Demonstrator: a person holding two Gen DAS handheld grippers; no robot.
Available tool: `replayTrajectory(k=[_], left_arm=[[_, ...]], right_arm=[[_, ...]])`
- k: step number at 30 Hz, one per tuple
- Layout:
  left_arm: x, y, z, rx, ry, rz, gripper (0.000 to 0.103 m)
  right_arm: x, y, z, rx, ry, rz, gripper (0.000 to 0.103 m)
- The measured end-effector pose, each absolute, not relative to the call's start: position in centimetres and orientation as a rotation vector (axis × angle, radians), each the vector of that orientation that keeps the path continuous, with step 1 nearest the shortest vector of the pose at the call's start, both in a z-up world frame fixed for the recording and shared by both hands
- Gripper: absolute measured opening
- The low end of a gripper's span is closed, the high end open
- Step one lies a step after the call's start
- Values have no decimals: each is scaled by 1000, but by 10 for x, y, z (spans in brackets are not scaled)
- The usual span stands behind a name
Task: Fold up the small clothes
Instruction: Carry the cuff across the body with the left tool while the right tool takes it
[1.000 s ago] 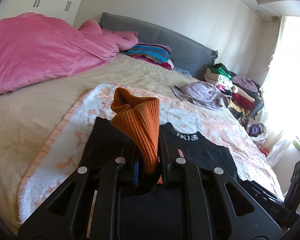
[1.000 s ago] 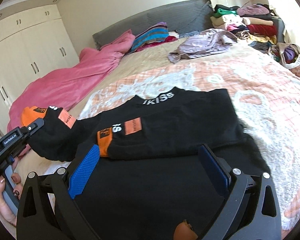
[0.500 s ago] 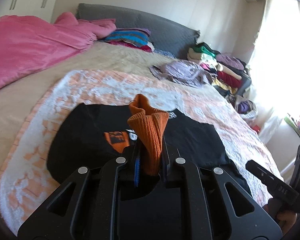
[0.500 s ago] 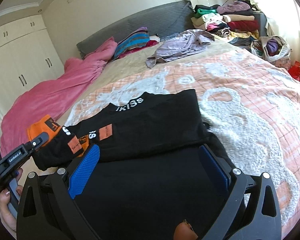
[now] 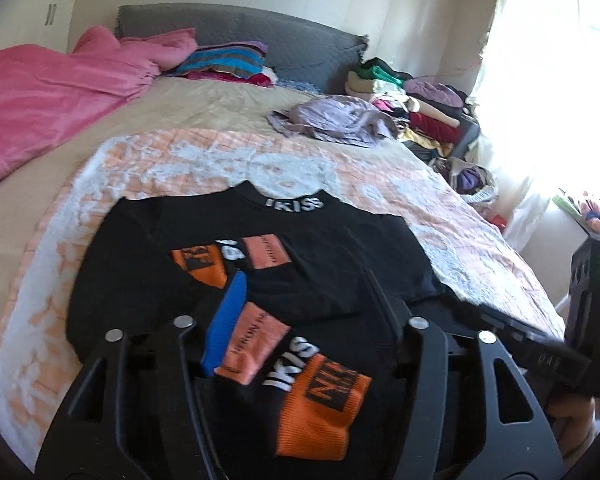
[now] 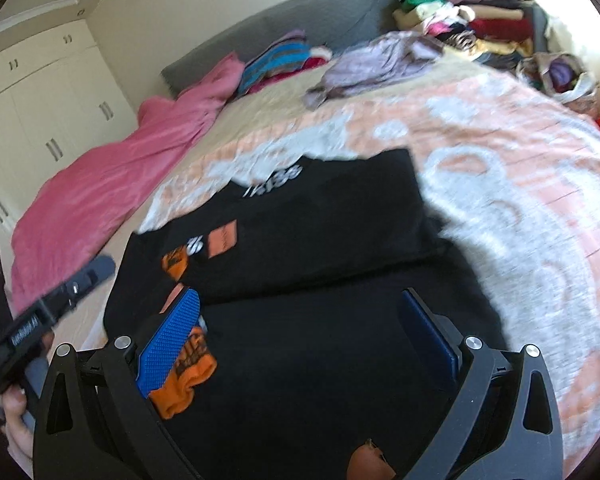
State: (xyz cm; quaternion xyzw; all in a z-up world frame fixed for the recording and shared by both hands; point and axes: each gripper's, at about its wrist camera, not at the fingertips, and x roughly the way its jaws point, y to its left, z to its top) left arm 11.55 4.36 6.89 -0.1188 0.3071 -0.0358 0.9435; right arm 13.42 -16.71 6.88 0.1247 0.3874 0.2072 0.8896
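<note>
A black sweater (image 5: 340,256) with "IKISS" on its collar lies flat on the peach and white blanket (image 5: 204,160). Both sleeves are folded across its front. One orange cuff (image 5: 320,412) rests on the body just in front of my left gripper (image 5: 304,312), which is open and holds nothing. In the right wrist view the same sweater (image 6: 320,240) fills the middle. My right gripper (image 6: 300,340) hovers open over its lower half, and the orange cuff (image 6: 184,380) lies by its left blue pad (image 6: 172,344). A hand holds the left gripper (image 6: 52,312) at the left edge.
A pink duvet (image 5: 48,92) covers the bed's left side. A lilac garment (image 5: 332,120) lies farther up the bed. Striped folded cloths (image 5: 224,62) sit at the grey headboard. Piled clothes (image 5: 412,100) and a bag of clothes (image 5: 472,176) stand beyond the right edge.
My left gripper carried the orange-cuffed sleeve across the sweater, opened and let it go; the sleeve now lies flat on the body. The right gripper stayed open and shifted slightly.
</note>
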Motion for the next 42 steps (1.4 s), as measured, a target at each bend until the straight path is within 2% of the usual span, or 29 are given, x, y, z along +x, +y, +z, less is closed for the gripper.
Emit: replayTrajectory(k=[2, 4, 8, 10, 13, 16, 17, 19, 20, 24, 33, 42], left_arm=[[114, 59, 69, -260, 628, -32, 69], [112, 73, 69, -278, 625, 9, 76], [105, 100, 70, -321, 616, 79, 84], [101, 113, 71, -346, 609, 101, 87], [95, 127, 71, -366, 602, 131, 87], [89, 139, 70, -383, 596, 152, 87], [87, 144, 69, -395, 592, 158, 87], [85, 152, 67, -414, 587, 167, 87], [84, 155, 67, -420, 585, 172, 87], [78, 166, 65, -397, 590, 249, 87], [71, 181, 64, -437, 588, 269, 87], [73, 178, 63, -426, 594, 263, 87]], right_arm=[[131, -149, 61, 234, 841, 477, 98], [127, -129, 53, 233, 885, 559, 98], [116, -90, 37, 215, 961, 661, 97], [112, -74, 29, 201, 979, 667, 84], [106, -57, 25, 143, 968, 662, 74], [106, -49, 25, 137, 939, 664, 51], [108, -49, 24, 146, 939, 670, 39], [111, -50, 24, 159, 934, 671, 24], [113, -50, 24, 167, 921, 671, 13], [123, -44, 43, 151, 859, 705, 11], [166, -36, 126, 44, 667, 790, 9], [192, -80, 156, -23, 550, 695, 9]])
